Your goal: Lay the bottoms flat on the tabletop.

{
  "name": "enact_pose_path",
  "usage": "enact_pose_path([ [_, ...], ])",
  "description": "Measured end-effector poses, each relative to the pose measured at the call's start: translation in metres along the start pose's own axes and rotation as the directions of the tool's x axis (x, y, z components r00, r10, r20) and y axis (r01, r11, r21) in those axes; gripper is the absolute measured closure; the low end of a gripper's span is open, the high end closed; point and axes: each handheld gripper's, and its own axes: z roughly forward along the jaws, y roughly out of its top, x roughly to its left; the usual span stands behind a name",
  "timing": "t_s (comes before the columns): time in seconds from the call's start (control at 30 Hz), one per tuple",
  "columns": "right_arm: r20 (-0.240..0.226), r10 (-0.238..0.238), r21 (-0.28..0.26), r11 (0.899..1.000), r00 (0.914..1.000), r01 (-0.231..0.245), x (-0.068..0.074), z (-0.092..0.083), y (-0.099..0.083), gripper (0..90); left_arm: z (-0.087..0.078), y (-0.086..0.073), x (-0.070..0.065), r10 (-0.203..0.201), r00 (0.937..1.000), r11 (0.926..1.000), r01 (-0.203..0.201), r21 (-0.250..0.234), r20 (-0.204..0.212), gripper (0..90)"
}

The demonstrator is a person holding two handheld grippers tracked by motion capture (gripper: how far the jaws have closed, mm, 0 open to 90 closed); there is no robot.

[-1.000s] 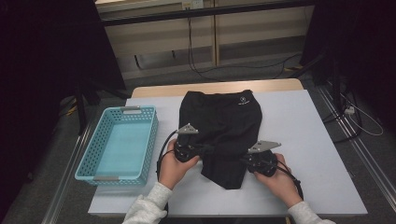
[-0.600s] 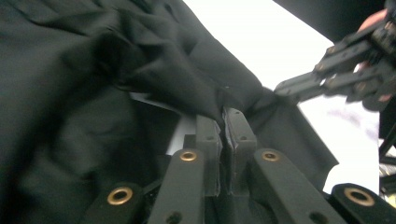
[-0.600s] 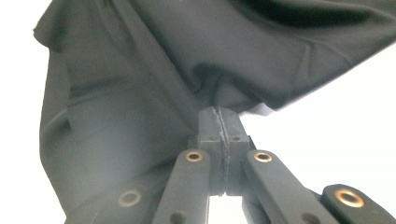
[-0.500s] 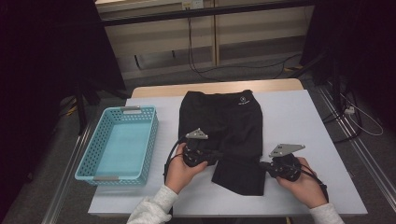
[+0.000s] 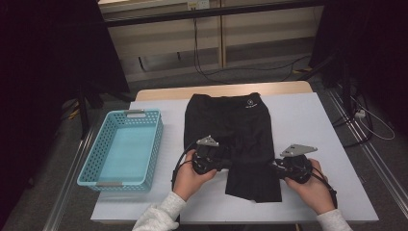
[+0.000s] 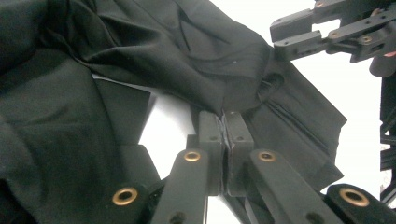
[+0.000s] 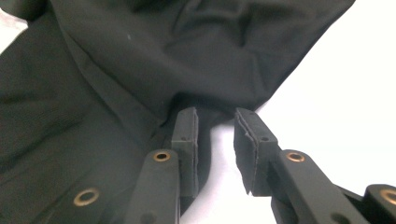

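A black garment (image 5: 235,130) with a small white logo by its far hem lies flat in the middle of the white table (image 5: 308,120). My left gripper (image 5: 227,166) is at the left edge of its near part, shut on a fold of the black cloth (image 6: 219,88), as the left gripper view (image 6: 224,121) shows. My right gripper (image 5: 272,167) is at the right edge of that same part. Its jaws have just been opening and now stand apart (image 7: 215,123). The cloth's edge (image 7: 210,70) lies at their tips and the pads (image 7: 250,135) do not press it.
A turquoise plastic basket (image 5: 103,163) with nothing in it stands on the table's left side. Bare white table lies right of the garment and along the near edge. Cables and dark stands are on the floor beyond.
My right gripper moved right and drew the garment's near part out wider, then its jaws parted and let the cloth go. The left gripper shifted a little and stayed shut on the cloth.
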Motion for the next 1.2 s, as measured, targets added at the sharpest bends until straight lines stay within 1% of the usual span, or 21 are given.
enact_pose_path([
  [0.03,-0.011,0.002,-0.002,1.000,0.9999,-0.002,0.001,0.002,0.000,71.4,0.000,-0.001,0.000,0.004,1.0000,1.0000,-0.004,0.004,-0.005,88.6],
  [0.07,-0.029,-0.006,0.005,1.000,0.9996,0.006,0.002,0.003,-0.001,75.9,0.001,-0.001,0.000,0.005,1.0000,1.0000,-0.005,0.005,-0.003,88.7],
  [0.1,-0.039,-0.017,0.019,1.000,0.9991,0.018,0.004,0.004,-0.001,83.8,0.001,-0.001,0.000,0.005,1.0000,1.0000,-0.005,0.006,-0.002,88.7],
  [0.13,-0.041,-0.031,0.029,0.999,0.9987,0.032,0.006,0.005,-0.001,87.9,0.001,-0.001,0.000,0.003,1.0000,0.9999,-0.003,0.009,0.003,88.7],
  [0.17,-0.049,-0.029,0.034,0.999,0.9984,0.031,0.007,0.005,-0.001,89.1,0.002,-0.002,0.000,0.001,1.0000,1.0000,-0.001,0.007,0.006,88.7],
  [0.2,-0.050,-0.025,0.035,0.999,0.9984,0.027,0.007,0.005,-0.002,89.6,0.002,-0.002,0.000,0.004,1.0000,1.0000,-0.004,0.006,0.008,88.7],
  [0.3,-0.045,-0.039,0.036,0.999,0.9983,0.040,0.008,0.005,-0.005,90.0,0.003,-0.002,-0.001,0.003,0.9999,0.9999,-0.003,0.014,0.014,88.6],
  [0.4,-0.043,-0.028,0.037,0.999,0.9987,0.029,0.007,-0.001,-0.007,90.0,0.004,-0.001,-0.003,0.007,0.9998,0.9999,-0.007,0.013,0.019,88.4],
  [0.47,-0.026,-0.028,0.029,0.999,0.9993,0.029,0.005,-0.007,-0.008,90.0,0.005,0.000,-0.004,0.005,0.9996,0.9999,-0.006,0.015,0.027,88.4],
  [0.5,-0.027,-0.019,0.038,0.999,0.9994,0.020,0.003,-0.010,-0.009,90.0,0.006,0.000,-0.005,0.008,0.9995,0.9998,-0.009,0.017,0.030,88.4],
  [0.57,-0.008,-0.028,0.053,0.998,0.9996,0.029,0.000,-0.013,-0.012,90.0,0.008,0.001,-0.007,0.016,0.9992,0.9996,-0.016,0.024,0.037,88.2],
  [0.6,-0.012,-0.031,0.065,0.997,0.9995,0.031,0.000,-0.013,-0.013,89.7,0.009,0.001,-0.008,0.018,0.9991,0.9995,-0.019,0.025,0.038,87.8],
  [0.67,0.004,-0.030,0.071,0.997,0.9996,0.029,-0.001,-0.013,-0.017,89.0,0.012,0.001,-0.010,0.025,0.9991,0.9990,-0.026,0.036,0.034,87.4],
  [0.73,0.003,-0.023,0.075,0.997,0.9997,0.022,-0.003,-0.015,-0.018,85.3,0.013,0.001,-0.010,0.027,0.9991,0.9988,-0.028,0.040,0.033,86.8],
  [0.77,0.001,-0.018,0.071,0.997,0.9998,0.018,-0.004,-0.016,-0.017,82.5,0.013,0.001,-0.010,0.027,0.9990,0.9987,-0.029,0.043,0.034,86.3],
  [0.8,-0.002,-0.012,0.066,0.998,0.9999,0.012,-0.006,-0.017,-0.017,82.3,0.013,0.001,-0.010,0.027,0.9991,0.9987,-0.028,0.042,0.034,85.8],
  [0.87,0.002,0.017,0.041,0.999,0.9999,-0.017,-0.009,-0.019,-0.018,80.0,0.013,0.001,-0.009,0.029,0.9991,0.9986,-0.030,0.045,0.033,85.8],
  [0.97,0.026,0.055,-0.011,0.998,0.9982,-0.055,-0.014,-0.019,-0.017,72.9,0.012,0.001,-0.009,0.028,0.9991,0.9987,-0.029,0.042,0.032,85.5],
  [1.07,0.028,0.090,-0.056,0.994,0.9956,-0.088,-0.019,-0.016,-0.016,67.5,0.012,0.001,-0.008,0.027,0.9993,0.9988,-0.028,0.039,0.024,84.9],
  [1.17,0.041,0.142,-0.095,0.986,0.9891,-0.137,-0.023,-0.013,-0.014,60.0,0.014,0.000,-0.007,0.029,0.9994,0.9984,-0.030,0.048,0.018,85.1],
  [1.2,0.043,0.162,-0.122,0.980,0.9858,-0.156,-0.026,-0.012,-0.013,62.7,0.015,0.000,-0.007,0.028,0.9994,0.9983,-0.029,0.050,0.020,85.3],
])
